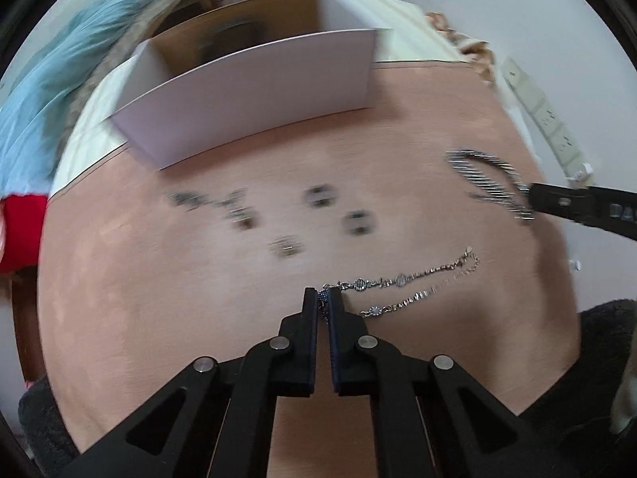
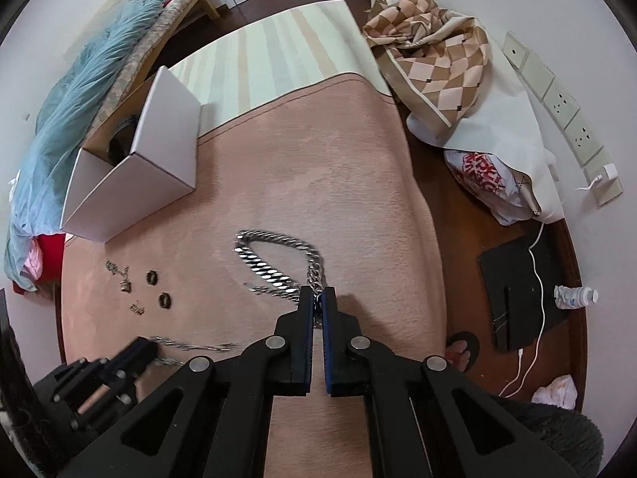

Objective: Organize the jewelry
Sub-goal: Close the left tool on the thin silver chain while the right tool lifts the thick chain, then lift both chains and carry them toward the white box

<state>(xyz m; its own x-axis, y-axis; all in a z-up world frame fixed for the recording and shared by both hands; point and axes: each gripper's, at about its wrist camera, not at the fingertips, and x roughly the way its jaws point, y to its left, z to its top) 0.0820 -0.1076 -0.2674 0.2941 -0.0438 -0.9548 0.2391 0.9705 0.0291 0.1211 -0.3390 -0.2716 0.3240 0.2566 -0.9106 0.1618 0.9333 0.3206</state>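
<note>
The left gripper point(image 1: 323, 295) jaws are pinching one end of a thin beaded bracelet point(image 1: 402, 280), whose strands are trailing rightward over the pink mat point(image 1: 159, 279). The right gripper point(image 2: 317, 294) jaws are clamping a chunky silver chain point(image 2: 270, 269), its loop lying on the mat ahead. Small rings point(image 2: 151, 277) are sitting to the left, near the open white box point(image 2: 131, 183).
</note>
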